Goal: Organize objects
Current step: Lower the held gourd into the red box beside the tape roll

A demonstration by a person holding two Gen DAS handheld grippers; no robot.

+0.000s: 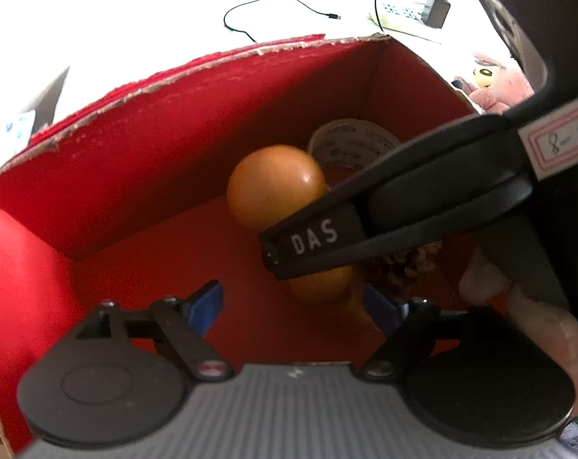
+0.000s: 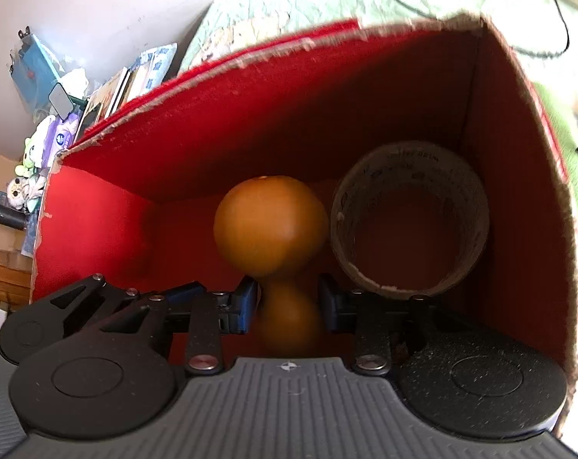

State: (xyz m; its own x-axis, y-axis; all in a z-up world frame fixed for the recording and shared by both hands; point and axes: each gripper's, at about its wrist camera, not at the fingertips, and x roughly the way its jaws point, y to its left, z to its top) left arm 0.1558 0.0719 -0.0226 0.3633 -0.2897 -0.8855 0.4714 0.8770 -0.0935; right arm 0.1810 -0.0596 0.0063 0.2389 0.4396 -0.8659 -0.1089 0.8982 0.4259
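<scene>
In the red box [image 2: 365, 122], the right gripper [image 2: 289, 306] pinches the orange wooden gourd [image 2: 270, 225] beside the tape roll [image 2: 411, 222]; the left gripper [image 1: 293, 302] hangs wide open, holding nothing.

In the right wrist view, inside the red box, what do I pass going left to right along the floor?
Left red wall → orange wooden gourd-shaped piece, its neck between the right gripper jaws → tape roll → right box wall.
</scene>
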